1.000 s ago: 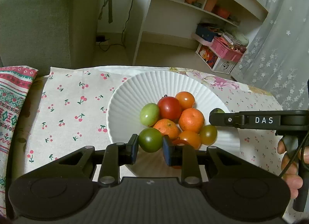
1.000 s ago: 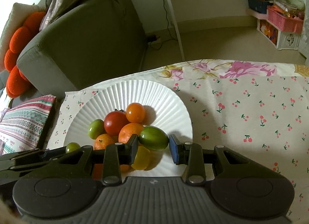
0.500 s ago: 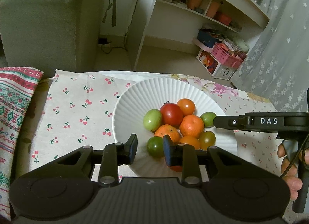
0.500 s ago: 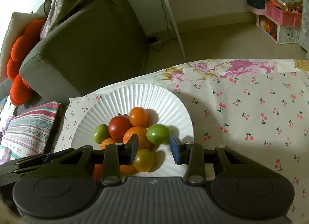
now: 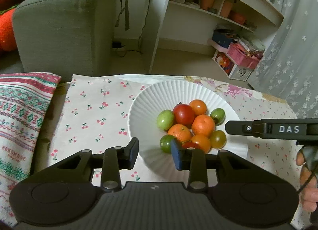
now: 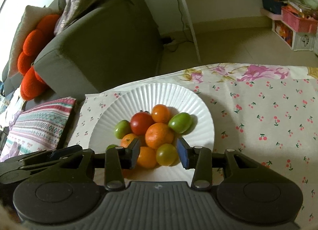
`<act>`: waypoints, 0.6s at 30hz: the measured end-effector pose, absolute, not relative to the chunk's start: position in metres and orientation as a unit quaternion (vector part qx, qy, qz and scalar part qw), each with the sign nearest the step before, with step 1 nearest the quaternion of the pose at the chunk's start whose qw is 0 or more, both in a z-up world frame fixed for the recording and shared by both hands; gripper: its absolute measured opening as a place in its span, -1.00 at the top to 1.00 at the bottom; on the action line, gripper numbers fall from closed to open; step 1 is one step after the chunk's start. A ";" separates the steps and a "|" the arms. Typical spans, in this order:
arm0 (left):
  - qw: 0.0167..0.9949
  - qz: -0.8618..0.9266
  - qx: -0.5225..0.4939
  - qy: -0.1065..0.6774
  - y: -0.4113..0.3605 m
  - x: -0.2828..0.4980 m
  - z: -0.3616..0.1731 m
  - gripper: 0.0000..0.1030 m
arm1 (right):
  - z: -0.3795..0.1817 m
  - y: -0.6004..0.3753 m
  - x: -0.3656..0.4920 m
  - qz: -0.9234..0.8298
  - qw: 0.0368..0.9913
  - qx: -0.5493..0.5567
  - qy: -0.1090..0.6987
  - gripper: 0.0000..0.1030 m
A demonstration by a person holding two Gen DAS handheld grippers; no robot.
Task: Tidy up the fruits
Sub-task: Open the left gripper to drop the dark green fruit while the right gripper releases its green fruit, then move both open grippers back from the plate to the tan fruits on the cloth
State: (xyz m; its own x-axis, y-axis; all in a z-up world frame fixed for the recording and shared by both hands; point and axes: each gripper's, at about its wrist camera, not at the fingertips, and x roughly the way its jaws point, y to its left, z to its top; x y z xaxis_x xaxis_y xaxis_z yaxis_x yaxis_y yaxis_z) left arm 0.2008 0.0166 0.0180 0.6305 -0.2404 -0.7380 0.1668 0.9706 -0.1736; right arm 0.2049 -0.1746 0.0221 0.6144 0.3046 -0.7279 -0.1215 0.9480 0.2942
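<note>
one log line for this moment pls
left tongs: just opened, empty | right tongs: just opened, empty | fruits: piled on white plate

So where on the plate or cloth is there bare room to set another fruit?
Plate: free along the far rim and the left side beyond the fruit pile. Cherry cloth right of the plate is bare, also left of it. Crowded at the plate's middle and near edge.

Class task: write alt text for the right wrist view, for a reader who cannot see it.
A white ribbed plate on a cherry-print tablecloth holds a pile of small red, orange and green fruits. The right gripper hovers over the near edge, jaws open and empty, having just been opening.
</note>
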 end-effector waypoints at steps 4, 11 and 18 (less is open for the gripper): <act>0.905 -0.097 -0.028 0.414 0.017 0.194 0.020 0.31 | 0.026 -0.168 0.198 0.127 0.895 0.091 0.418 0.19; 0.905 -0.083 -0.020 0.418 0.019 0.181 0.025 0.19 | 0.032 -0.155 0.185 0.137 0.899 0.059 0.412 0.15; 0.909 -0.060 -0.016 0.413 0.032 0.169 0.032 -0.14 | 0.037 -0.149 0.170 0.151 0.898 0.054 0.409 0.08</act>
State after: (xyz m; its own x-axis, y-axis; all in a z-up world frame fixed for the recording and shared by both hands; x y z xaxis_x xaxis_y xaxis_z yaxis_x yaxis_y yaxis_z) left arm 0.1695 0.0322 0.0324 0.6514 -0.1224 -0.7488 0.0952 0.9923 -0.0794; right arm 0.1703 -0.1492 0.0375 0.6197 0.3145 -0.7191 -0.2267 0.9489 0.2196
